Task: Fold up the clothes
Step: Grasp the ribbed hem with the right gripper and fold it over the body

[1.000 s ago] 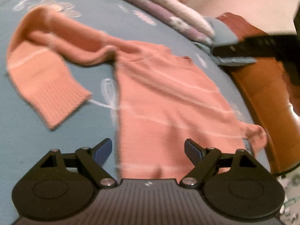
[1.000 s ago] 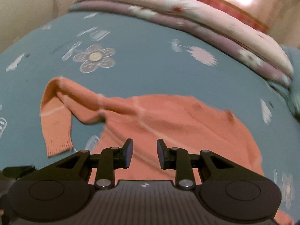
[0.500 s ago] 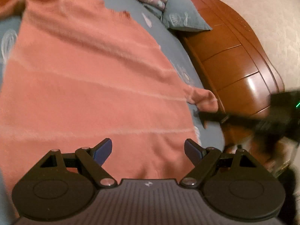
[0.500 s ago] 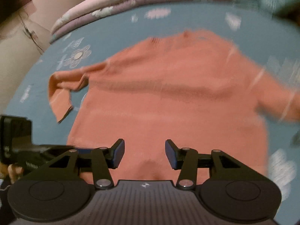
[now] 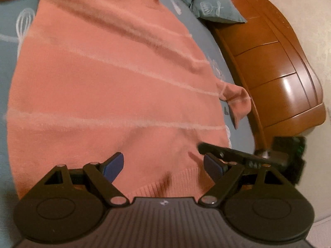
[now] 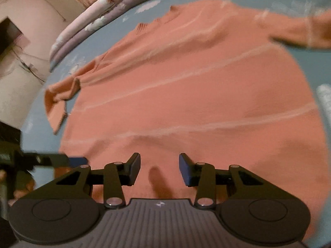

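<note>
Left wrist view: the orange sweater (image 5: pixel 107 86) lies spread flat on the blue bed (image 5: pixel 8 41), its ribbed hem (image 5: pixel 171 184) nearest — collar far, length running away from both tools. The left gripper (image 5: pixel 163 164) hangs over the hem, jaws wide and empty. The right gripper (image 6: pixel 159 168), beside it at the same edge, has just narrowed its half-parted jaws; nothing sits between them.

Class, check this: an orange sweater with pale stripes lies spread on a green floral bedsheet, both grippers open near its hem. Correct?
One error: the bedsheet is blue, not green, as the right wrist view shows. The orange sweater does lie spread there, with left gripper and right gripper open near its hem.
</note>
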A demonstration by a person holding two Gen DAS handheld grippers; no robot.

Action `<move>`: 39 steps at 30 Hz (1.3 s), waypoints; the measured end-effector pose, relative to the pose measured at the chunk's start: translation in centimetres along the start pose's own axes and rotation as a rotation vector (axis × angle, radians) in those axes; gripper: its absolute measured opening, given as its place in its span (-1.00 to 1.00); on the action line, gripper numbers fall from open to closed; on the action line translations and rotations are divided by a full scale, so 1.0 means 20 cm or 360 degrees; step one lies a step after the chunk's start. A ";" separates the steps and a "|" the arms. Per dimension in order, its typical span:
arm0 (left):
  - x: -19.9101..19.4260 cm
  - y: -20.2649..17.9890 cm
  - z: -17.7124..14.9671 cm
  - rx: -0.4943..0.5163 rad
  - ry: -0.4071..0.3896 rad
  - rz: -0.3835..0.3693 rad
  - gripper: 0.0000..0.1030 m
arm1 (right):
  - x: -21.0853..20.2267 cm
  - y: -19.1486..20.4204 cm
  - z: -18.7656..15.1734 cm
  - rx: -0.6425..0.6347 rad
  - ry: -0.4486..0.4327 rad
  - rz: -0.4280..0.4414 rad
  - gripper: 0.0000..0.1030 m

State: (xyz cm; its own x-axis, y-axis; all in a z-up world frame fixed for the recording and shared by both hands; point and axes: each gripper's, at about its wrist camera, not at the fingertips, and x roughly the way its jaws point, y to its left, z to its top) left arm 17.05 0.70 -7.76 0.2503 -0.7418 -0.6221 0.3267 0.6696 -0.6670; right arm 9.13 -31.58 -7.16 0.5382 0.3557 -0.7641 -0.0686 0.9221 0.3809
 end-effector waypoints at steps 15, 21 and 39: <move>0.17 -0.65 -0.58 0.1803 -0.0209 0.0743 0.64 | -0.26 -0.06 -0.26 -0.0100 -0.0194 -0.0169 0.09; 0.25 -0.74 -0.74 0.1995 -0.0083 0.0760 0.64 | -0.33 0.02 -0.37 -0.0440 -0.0199 -0.0128 -0.12; 0.20 -0.65 -0.79 0.1859 -0.0013 0.0707 0.59 | -0.13 0.39 -0.61 -0.1981 0.0105 -0.0428 -0.46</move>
State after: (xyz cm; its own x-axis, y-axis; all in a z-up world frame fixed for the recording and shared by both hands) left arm -0.60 -10.34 -8.13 0.5503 -0.4633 -0.6946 0.8245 0.4327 0.3646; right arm -3.13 -23.43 -8.55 0.6176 0.1101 -0.7788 -0.7216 0.4732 -0.5054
